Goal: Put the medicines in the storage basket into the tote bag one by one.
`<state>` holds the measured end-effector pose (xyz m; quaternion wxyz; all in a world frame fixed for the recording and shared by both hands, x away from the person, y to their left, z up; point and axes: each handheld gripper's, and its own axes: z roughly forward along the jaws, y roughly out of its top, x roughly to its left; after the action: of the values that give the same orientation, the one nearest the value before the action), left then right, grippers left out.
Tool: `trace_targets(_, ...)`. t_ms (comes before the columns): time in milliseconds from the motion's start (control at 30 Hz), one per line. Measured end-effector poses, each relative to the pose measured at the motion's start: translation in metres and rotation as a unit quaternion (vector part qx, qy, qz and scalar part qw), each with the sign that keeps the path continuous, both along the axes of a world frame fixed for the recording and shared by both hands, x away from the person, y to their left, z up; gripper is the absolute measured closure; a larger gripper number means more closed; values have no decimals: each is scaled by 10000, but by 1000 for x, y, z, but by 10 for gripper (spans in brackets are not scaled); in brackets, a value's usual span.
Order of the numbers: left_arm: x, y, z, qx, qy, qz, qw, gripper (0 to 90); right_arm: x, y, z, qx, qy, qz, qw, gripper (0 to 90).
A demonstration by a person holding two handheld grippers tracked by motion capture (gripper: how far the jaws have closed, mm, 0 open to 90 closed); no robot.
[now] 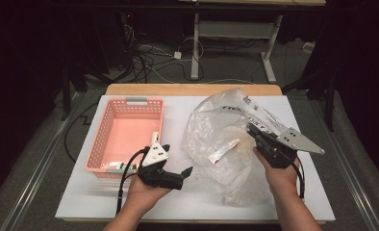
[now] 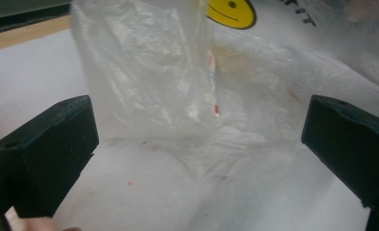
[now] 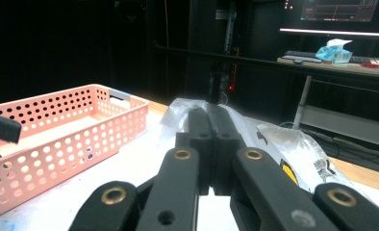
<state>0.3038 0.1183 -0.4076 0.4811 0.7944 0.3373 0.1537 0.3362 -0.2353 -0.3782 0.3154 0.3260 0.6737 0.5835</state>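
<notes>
clear crumpled plastic bag (image 1: 221, 139) on table, small tube (image 1: 224, 150) inside.

Glossy crinkled clear plastic bag (image 1: 226, 139)

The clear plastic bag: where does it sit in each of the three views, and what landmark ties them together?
High view: the clear plastic bag lies right of centre on the white table.
Left gripper view: the bag spreads ahead between the open jaws.
Right gripper view: the bag lies behind the shut jaws, which pinch its edge.
Shared landmark: the bag's yellow smiley print.
</notes>
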Motion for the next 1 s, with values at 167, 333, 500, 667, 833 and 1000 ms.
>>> trace_targets(167,4,22,3,-14,-67,309,9995,0,0,-1,0,-12,11,3,10000,900)
trace_targets(333,5,44,1,21,-67,622,9980,0,0,-2,0,-12,13,-20,10000,900)
trace_targets(500,7,63,-1,-3,-13,892,9960,0,0,-2,0,-32,-4,-12,10000,900)
trace_targets(667,9,78,-3,20,42,1099,9939,0,0,-1,0,-8,3,-23,10000,900)
trace_targets(833,9,91,-5,109,106,1298,9914,0,0,-1,0,10,42,-34,10000,900)
trace_targets(1000,10,106,-3,206,102,1576,9872,0,0,-2,-1,-9,30,-30,10000,900)
